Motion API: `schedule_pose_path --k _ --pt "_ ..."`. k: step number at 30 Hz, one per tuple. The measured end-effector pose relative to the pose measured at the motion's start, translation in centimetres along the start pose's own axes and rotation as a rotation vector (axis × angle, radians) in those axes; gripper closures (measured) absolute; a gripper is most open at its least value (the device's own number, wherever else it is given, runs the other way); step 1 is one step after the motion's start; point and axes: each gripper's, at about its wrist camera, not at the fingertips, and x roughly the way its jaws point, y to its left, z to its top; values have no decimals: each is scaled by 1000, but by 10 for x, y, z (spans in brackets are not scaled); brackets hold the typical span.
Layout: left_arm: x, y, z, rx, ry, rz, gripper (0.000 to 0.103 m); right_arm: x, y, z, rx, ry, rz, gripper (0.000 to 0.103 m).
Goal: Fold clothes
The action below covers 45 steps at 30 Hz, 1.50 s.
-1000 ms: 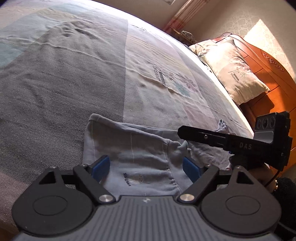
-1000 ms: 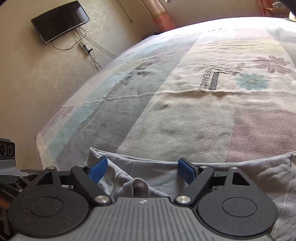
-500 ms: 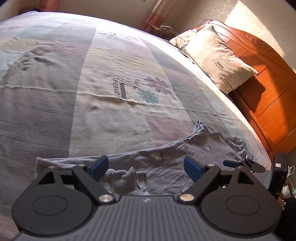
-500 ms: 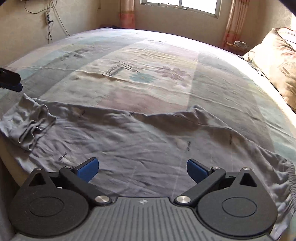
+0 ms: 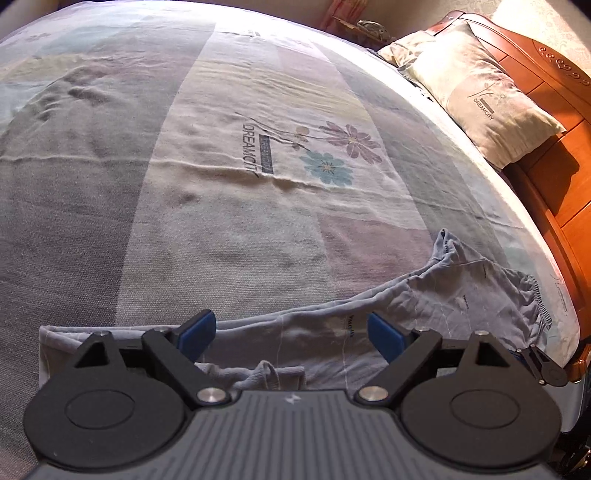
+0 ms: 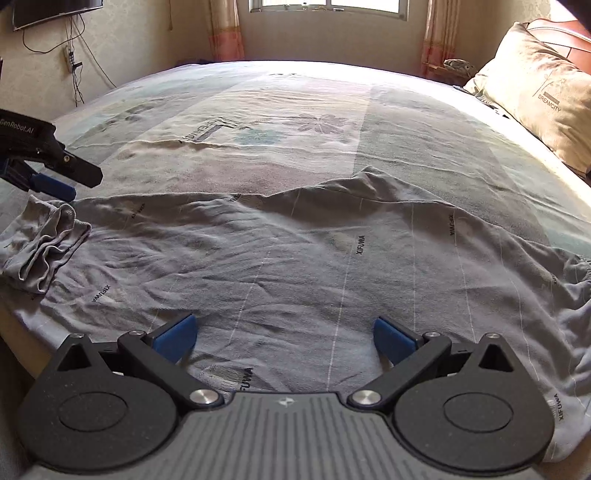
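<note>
Home bedroom: bed (image 6: 424, 122), pillow (image 6: 535, 92)

Grey garment (image 6: 303, 258) with thin white lines and "XIFUWA" prints, spread wrinkled along near bed (image 6: 295, 110) edge. Left end bunched into folds, right end drapes over edge.

1. The garment (image 6: 295, 258) is pale blue-grey with thin white lines and small dark "XIFUWA" lettering.
2. The bedsheet (image 5: 229, 206) has blocks of grey, cream, pale teal and dusty pink, with a purple and a blue flower and "DREAMCITY" print.
3. The pillow (image 5: 484, 96) is beige with the same lettering.
4. The headboard (image 5: 554, 122) is orange-brown wood.
5. The left gripper (image 5: 288, 332) and the right gripper (image 6: 284, 336) are black with blue pads.
6. The curtains (image 6: 225, 33) are pinkish-orange.
</note>
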Motion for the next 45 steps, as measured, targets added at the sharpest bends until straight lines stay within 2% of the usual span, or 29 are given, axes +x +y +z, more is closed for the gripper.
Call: schedule_pose_path --k 4,8,10,13,16,20,22,24,28,30,32,33,35,37,40,43,45 --pt "-24 -42 8 86 -28 -38 14 -28 -12 0 11 -25 27 0" --pt "-24 -88 19 140 -7 -120 13 -54 -41 -2 47 -102 -89 0" --pt "-19 -113 26 163 12 -154 13 -55 -59 -6 91 -97 -134 0" --pt "-2 -147 35 195 44 -172 13 -49 -81 -16 143 -71 -174 0" --pt "29 -168 40 175 86 -206 13 -33 -93 -34 180 -15 -167 0" --pt "74 -192 44 138 141 -249 13 -34 -95 -56 156 -130 -150 0" --pt "95 -202 47 121 163 -266 13 -35 -97 -58 164 -146 -140 0" --pt "116 -203 51 90 160 -265 13 -37 -98 -58 166 -149 -131 0" --pt "151 -192 56 -50 156 -323 13 -40 -101 -59 171 -156 -114 0" --pt "162 -187 56 -60 144 -297 13 -40 -101 -58 168 -155 -114 0" --pt "169 -183 58 -40 108 -203 13 -40 -101 -58 170 -156 -111 0" --pt "172 -179 59 -44 104 -187 14 -40 -101 -59 173 -157 -108 0" --pt "174 -168 63 -98 105 -197 14 -40 -102 -59 179 -159 -102 0" --pt "167 -162 66 -144 90 -241 14 -41 -103 -59 180 -160 -101 0" --pt "153 -172 70 -125 52 -285 14 -40 -101 -59 171 -158 -108 0" --pt "153 -191 68 -60 79 -351 13 -38 -99 -58 160 -154 -120 0" --pt "165 -205 65 6 124 -350 13 -38 -99 -59 159 -154 -120 0"
